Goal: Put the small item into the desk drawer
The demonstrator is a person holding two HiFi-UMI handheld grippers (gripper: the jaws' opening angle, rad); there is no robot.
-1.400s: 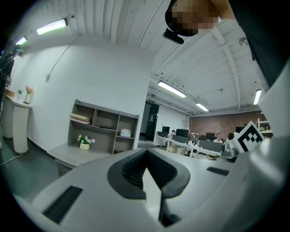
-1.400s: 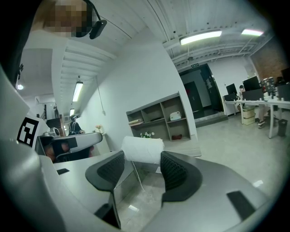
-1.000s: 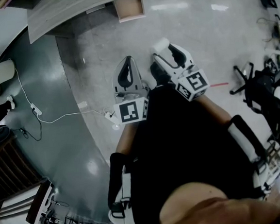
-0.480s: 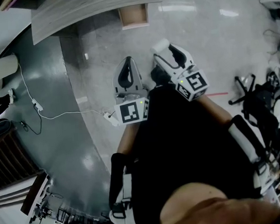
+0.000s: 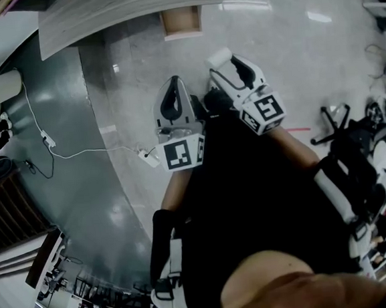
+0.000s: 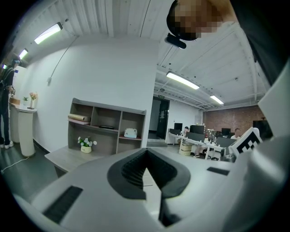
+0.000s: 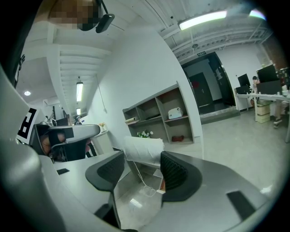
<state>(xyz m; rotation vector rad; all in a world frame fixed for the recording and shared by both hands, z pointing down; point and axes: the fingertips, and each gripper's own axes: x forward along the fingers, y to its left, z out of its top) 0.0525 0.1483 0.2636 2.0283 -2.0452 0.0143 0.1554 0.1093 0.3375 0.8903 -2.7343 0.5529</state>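
Note:
My left gripper [image 5: 175, 81] is held in front of my body above the floor. Its pads meet at the tips and nothing is between them [image 6: 146, 154]. To its right, my right gripper [image 5: 228, 61] is a little further forward, with its jaws apart and empty [image 7: 142, 165]. I see no small item in any view. A grey wood desk [image 5: 126, 8] runs across the top of the head view. A light wooden drawer [image 5: 181, 21] sticks out from under its edge, well beyond both grippers.
A white cable with a power strip [image 5: 146, 157] lies on the floor left of the left gripper. A white pillar [image 7: 144, 152] stands ahead, with a shelf unit [image 6: 106, 127] behind the desk. An office chair base [image 5: 334, 121] is at the right, and a person [image 6: 7, 113] stands far left.
The head view has shifted a little. Both grippers stay in front of my body, and the right one has edged slightly forward. Neither has changed its state.

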